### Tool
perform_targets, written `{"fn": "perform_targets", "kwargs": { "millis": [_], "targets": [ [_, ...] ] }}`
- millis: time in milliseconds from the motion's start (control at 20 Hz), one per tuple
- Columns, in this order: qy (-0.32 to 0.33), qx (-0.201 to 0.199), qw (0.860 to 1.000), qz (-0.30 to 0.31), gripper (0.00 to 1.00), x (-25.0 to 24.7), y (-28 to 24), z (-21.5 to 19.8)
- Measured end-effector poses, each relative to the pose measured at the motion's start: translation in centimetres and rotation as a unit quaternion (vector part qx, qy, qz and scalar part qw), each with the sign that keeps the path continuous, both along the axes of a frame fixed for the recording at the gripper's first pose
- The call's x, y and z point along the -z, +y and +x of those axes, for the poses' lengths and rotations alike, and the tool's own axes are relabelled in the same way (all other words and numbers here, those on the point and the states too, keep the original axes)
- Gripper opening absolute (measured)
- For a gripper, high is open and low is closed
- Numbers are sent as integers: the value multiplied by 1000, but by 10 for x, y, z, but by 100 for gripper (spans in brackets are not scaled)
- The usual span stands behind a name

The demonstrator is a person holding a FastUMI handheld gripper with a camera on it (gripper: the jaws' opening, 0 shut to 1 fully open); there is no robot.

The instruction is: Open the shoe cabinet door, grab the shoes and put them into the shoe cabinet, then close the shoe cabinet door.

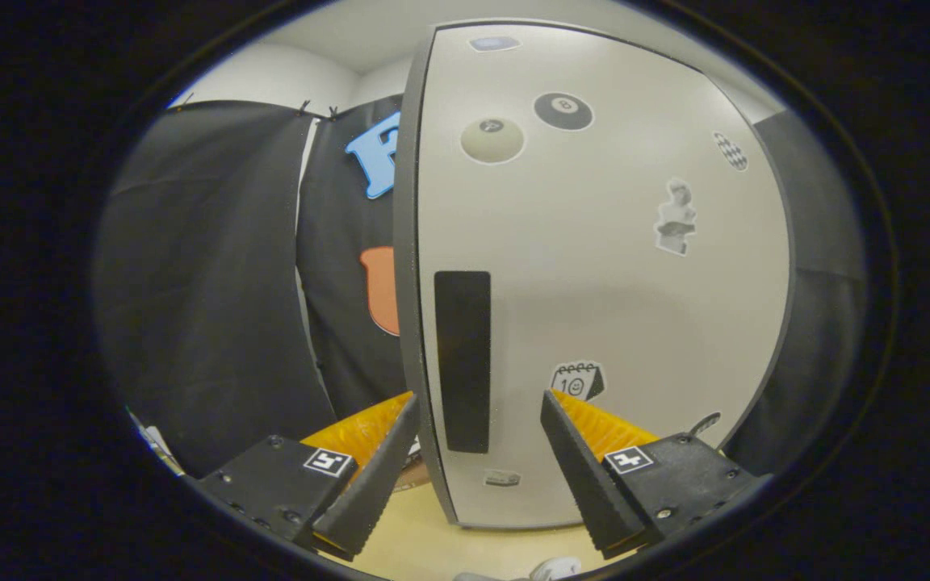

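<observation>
Gripper (477, 440): fingers spread wide, clamped on nothing. Shoe cabinet door (610, 266): just ahead, upright; its left edge lies between the fingers, left finger (372, 476) past that edge, right finger (574, 460) before the door face. Dark handle strip (462, 361): vertical long axis, near that edge, between the fingers. Door judged not yet opened. Pale shoe (554, 570), partly seen: nearest, below the fingers on the floor (408, 524).

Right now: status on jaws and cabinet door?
Gripper open, jaws straddling the door's free edge. Shoe cabinet door right ahead, black handle strip between the jaws. Nothing gripped. Nothing blocking.
</observation>
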State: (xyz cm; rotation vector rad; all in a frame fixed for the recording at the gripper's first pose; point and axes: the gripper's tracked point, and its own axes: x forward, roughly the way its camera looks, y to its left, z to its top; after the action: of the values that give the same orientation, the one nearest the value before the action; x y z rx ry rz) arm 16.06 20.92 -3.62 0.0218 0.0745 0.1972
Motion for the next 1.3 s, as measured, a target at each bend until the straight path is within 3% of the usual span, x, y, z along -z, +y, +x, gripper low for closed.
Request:
{"fn": "perform_targets", "kwargs": {
  "millis": [100, 250, 400, 500, 550, 900, 1300],
  "targets": [
    [2, 7, 1000, -1, 99, 2, 3, 10],
    [8, 8, 1000, -1, 81, 5, 7, 20],
    [5, 25, 1000, 0, 73, 3, 4, 21],
    [5, 26, 1000, 5, 56, 3, 8, 21],
    [7, 33, 999, 2, 41, 4, 5, 22],
    [15, 7, 1000, 16, 29, 6, 2, 12],
    [12, -54, 998, 20, 25, 4, -8, -52]
  ]
}}
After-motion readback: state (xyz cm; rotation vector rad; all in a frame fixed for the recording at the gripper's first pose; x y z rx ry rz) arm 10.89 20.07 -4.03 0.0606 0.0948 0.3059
